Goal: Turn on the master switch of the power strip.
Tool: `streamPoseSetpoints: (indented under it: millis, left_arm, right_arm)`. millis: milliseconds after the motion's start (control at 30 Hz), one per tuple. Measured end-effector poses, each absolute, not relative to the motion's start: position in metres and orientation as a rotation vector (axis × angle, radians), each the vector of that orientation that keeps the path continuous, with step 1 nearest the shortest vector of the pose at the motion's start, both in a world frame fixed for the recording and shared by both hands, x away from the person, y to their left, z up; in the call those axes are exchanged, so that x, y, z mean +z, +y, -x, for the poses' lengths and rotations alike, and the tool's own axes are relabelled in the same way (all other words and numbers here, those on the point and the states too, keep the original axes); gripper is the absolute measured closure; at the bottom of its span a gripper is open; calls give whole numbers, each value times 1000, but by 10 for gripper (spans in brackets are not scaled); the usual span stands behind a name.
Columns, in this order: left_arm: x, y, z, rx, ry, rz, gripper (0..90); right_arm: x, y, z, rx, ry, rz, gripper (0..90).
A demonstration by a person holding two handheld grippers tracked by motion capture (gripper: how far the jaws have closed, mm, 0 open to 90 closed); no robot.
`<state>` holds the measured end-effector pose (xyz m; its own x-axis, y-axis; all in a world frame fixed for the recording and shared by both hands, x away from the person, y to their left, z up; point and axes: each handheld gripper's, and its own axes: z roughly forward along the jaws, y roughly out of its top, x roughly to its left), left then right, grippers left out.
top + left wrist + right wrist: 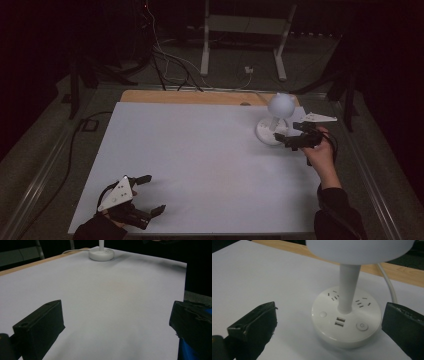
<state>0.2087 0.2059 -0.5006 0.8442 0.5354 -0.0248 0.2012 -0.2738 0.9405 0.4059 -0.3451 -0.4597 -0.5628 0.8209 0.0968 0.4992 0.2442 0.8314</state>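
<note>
Hovering spread just before the white desk lamp's (275,120) round socket base (345,321) at the tabletop's (200,150) far right: right hand-held gripper (291,136). Left hand-held gripper (147,194) also spread, near left corner, well apart, holding nothing.

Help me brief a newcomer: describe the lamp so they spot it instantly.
Start at the white table and go to its far right corner, just ahead of the right gripper. There stands the lamp: a white globe head on a short stem, its round base carrying sockets, USB ports and buttons.

no readable text or labels.
</note>
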Motion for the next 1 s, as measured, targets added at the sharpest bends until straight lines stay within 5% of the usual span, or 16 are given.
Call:
streamPoseSetpoints:
  millis: [1000]
  left_arm:
    - [-502, 205, -209, 357, 558, -1861, 0]
  right_arm:
    - [-484, -355, -431, 1170, 1999, -1398, 0]
